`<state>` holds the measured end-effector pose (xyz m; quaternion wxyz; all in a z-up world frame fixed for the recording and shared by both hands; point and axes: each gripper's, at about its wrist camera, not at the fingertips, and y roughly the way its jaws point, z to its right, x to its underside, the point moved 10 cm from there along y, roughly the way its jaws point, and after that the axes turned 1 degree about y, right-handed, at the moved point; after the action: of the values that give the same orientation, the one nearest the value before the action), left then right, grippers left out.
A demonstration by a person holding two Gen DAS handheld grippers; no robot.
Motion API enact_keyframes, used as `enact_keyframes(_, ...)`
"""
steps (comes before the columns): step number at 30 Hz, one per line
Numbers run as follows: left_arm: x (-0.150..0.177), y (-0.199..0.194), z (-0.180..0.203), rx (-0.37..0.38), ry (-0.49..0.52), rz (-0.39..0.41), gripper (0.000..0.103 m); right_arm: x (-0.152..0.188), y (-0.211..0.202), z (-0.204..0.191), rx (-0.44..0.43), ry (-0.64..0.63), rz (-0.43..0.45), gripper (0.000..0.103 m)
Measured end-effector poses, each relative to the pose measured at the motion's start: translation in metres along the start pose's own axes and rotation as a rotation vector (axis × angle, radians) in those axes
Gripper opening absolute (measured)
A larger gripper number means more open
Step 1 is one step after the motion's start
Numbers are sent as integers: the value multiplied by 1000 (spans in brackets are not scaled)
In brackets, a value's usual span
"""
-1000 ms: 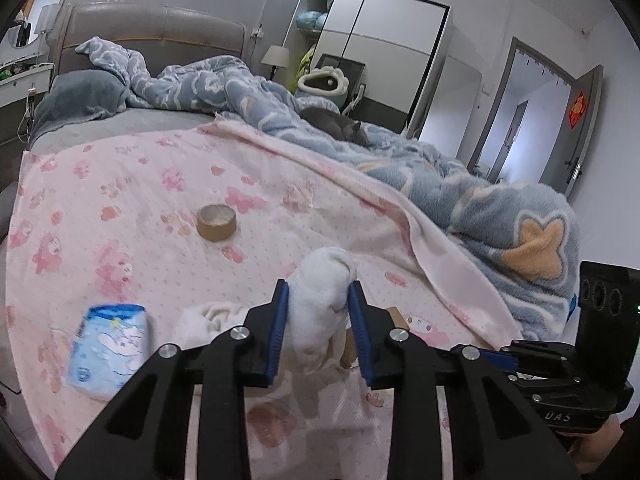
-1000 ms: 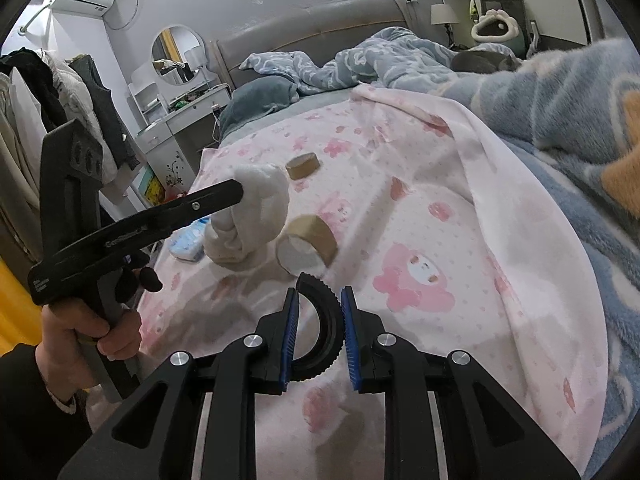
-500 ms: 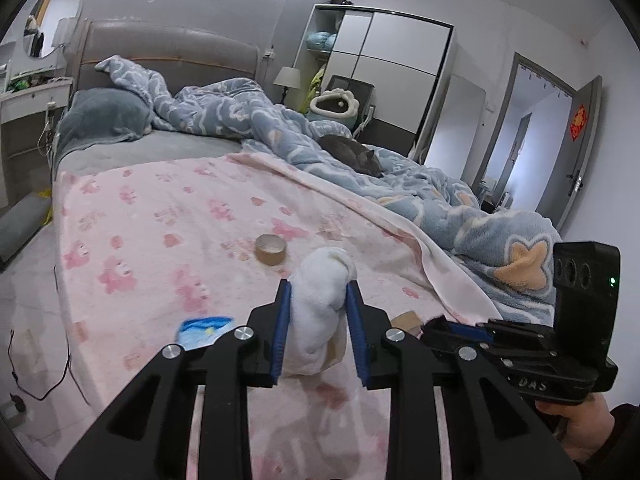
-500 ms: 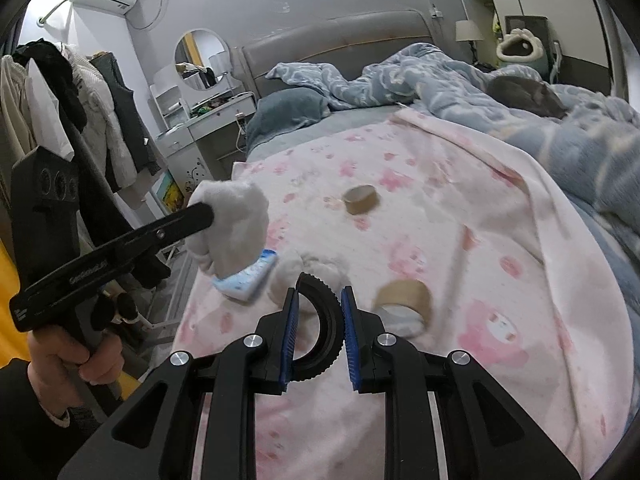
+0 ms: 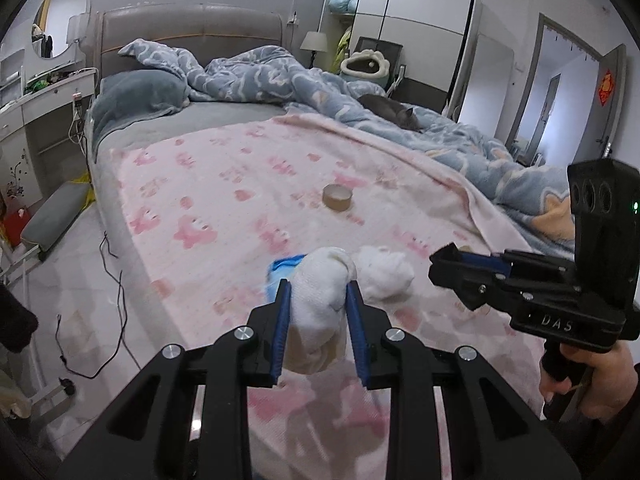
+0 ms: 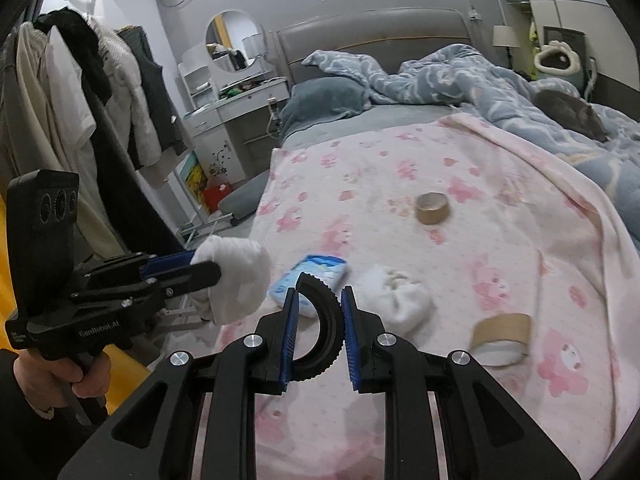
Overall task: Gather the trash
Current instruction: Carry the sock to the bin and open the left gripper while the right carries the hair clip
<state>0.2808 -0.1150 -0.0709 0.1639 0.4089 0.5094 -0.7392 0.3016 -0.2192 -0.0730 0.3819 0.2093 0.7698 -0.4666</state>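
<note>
The left gripper [image 5: 318,308] clamps a white crumpled sock [image 5: 320,300]; the right gripper [image 6: 319,322] pinches a black ribbed half-ring [image 6: 322,332]. Only the right wrist view shows the brown tape roll [image 6: 502,338] near the pink blanket's [image 6: 520,208] front edge.

Left wrist camera rode behind my left gripper [image 5: 318,308], faced down-forward over bed [image 5: 224,184] toward wardrobe [image 5: 404,28], close. Right wrist camera behind my right gripper [image 6: 318,312] faced headboard [image 6: 376,36]. Both shared pink blanket [image 6: 520,208], tape roll [image 5: 337,197], each other's gripper.
</note>
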Motion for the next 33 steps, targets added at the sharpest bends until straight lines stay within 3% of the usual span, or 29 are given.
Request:
enact_keyframes(14,34,-27,-54,-85,22,-108,30,-5,31,-63,-72,-64,-43,22)
enact_keyframes(22,77,-24,-91,-114,-7,-260,30,0,56,-98,-114,-101,-97,22)
enact_keyframes(33,140,-29,-141,-138,-92,-443,30,29,102,-156,-165,-176,-251,22)
